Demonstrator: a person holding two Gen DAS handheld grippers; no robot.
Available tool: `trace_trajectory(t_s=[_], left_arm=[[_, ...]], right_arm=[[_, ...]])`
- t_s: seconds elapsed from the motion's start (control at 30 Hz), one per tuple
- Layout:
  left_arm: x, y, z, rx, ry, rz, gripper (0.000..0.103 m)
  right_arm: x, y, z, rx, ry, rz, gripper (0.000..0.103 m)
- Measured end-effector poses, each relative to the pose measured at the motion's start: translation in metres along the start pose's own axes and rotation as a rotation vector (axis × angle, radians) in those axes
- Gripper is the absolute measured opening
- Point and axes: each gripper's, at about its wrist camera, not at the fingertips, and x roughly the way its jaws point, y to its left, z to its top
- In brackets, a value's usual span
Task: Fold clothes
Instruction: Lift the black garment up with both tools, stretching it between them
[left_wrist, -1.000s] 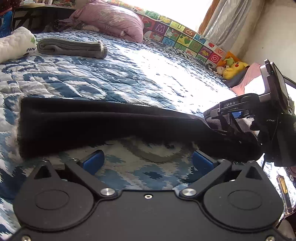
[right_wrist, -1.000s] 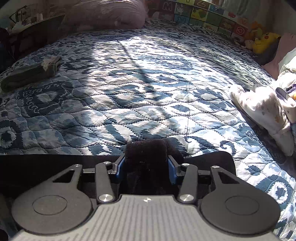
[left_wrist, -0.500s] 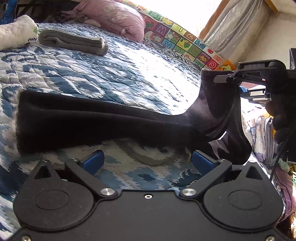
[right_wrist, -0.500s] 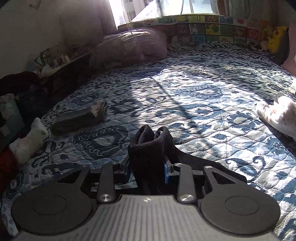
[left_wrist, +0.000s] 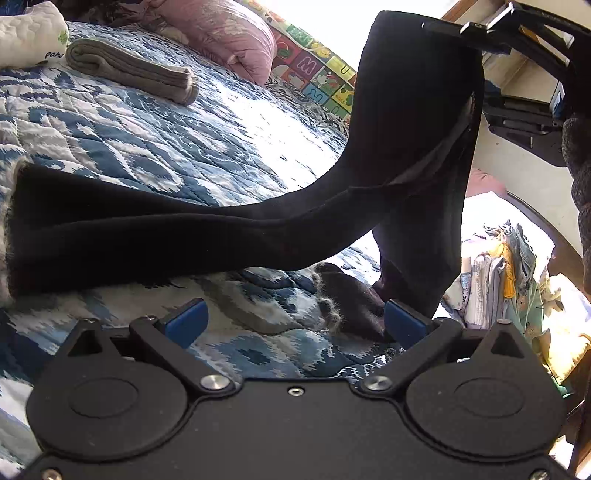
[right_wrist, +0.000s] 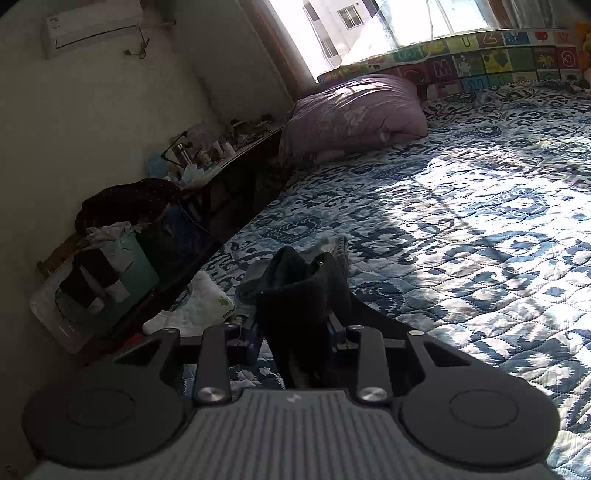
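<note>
While one end of the black garment (left_wrist: 155, 236) lies flat on the quilted bed (left_wrist: 229, 140), its other end rises, pinched in the right tongs (right_wrist: 295, 341), whose fingers are clamped against the bunched cloth. Nearer than the garment, the left tongs (left_wrist: 293, 323) gape wide over the quilt, holding nothing. Beyond the garment lie a folded grey piece (left_wrist: 133, 72) and a pink pillow (left_wrist: 225, 37).

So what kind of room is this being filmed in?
Most likely a lived-in bedroom in a home. There is a wide bed under a blue patterned quilt, a pink pillow by a sunny window, and an air conditioner high on the wall.
</note>
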Motion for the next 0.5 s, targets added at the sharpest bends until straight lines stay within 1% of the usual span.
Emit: trace_trajectory(t_s=[0.07,0.13,0.33,0.5], left_arm=[[-0.002,-0.001,0.000,-0.011,-0.004,-0.041,0.103],[-0.003,-0.003,0.000,-0.009,-0.010,-0.065,0.102],[-0.008,-0.009,0.000,0.000,-0.029,-0.115,0.102],[-0.012,-0.015,0.000,0.019,-0.055,-0.153,0.102]], right_arm=[[-0.002,0.011,0.005,0.001,-0.005,0.036,0.034],[-0.003,0.022,0.011,0.002,-0.010,0.069,0.034],[-0.012,0.053,0.029,0.010,-0.041,0.162,0.034],[-0.023,0.077,0.043,-0.006,-0.075,0.219,0.034]])
